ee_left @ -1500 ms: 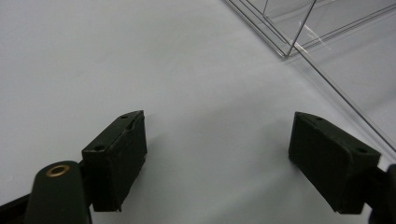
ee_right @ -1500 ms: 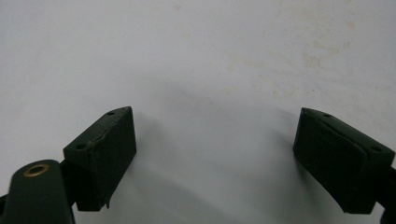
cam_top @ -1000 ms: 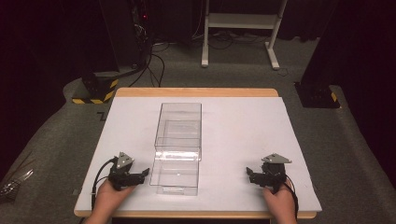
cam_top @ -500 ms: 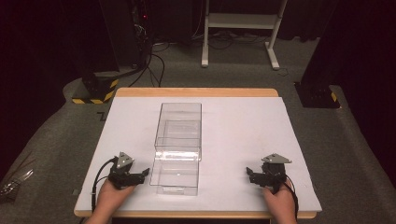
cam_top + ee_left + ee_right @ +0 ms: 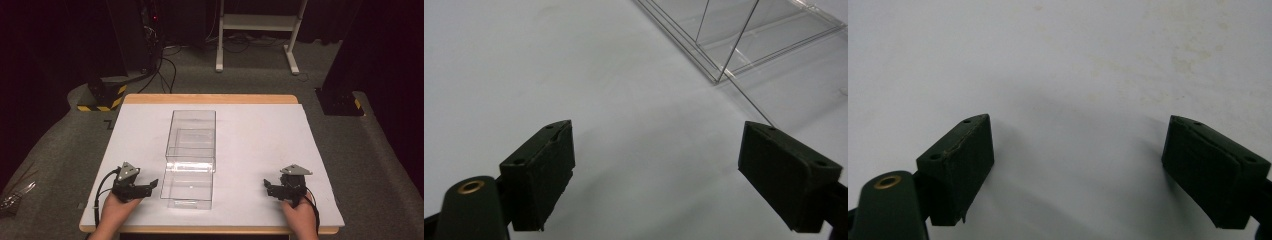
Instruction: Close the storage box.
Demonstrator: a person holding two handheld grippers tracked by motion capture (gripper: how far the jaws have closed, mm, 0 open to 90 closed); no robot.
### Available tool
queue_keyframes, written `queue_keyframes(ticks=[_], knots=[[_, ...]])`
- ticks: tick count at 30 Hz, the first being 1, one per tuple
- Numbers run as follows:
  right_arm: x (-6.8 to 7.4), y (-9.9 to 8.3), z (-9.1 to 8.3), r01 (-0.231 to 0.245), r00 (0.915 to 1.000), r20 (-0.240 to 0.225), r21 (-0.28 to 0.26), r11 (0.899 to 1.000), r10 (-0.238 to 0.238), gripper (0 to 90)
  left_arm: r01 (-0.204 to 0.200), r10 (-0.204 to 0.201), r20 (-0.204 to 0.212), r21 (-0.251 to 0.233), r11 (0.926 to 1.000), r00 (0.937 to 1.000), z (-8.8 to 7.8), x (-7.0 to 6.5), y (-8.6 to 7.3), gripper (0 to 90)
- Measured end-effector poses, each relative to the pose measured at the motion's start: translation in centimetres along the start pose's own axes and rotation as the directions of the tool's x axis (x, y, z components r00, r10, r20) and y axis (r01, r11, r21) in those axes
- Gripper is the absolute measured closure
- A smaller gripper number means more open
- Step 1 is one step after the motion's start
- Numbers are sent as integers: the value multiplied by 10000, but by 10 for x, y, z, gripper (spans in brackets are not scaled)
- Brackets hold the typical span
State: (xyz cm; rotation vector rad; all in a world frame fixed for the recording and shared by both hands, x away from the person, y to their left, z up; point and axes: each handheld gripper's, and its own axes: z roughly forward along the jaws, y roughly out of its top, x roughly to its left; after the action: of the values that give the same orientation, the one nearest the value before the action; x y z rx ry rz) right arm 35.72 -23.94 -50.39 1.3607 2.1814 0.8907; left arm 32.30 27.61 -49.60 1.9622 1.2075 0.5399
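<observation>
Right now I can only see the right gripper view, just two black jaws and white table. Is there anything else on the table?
Observer: Yes, a clear plastic box stands in the middle of the white table.
Operator: Is my other gripper near it?
Observer: The left gripper sits just left of the box's near end, jaws wide apart, holding nothing.
Operator: And where's mine?
Observer: The right gripper rests near the table's front edge, well to the right of the box, not touching it.
</observation>
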Motion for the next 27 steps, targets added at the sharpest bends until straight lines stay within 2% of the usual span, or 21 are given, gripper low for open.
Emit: queue_keyframes(ticks=[3, 10, 27], knots=[[0, 0, 0, 3, 10000, 1, 0, 10000, -3, 133, 16, -16, 75, -82, 10000, 10000, -3, -1, 0, 157], [0, 0, 0, -4, 10000, -5, -3, 10000, 4, 134, -322, 326, 153, -275, 9991, 9994, -13, -7, 4, 158], [0, 0, 0, -8, 10000, -8, 0, 10000, 8, 134, -366, 397, 364, -813, 9960, 9985, -30, -13, 12, 167]])
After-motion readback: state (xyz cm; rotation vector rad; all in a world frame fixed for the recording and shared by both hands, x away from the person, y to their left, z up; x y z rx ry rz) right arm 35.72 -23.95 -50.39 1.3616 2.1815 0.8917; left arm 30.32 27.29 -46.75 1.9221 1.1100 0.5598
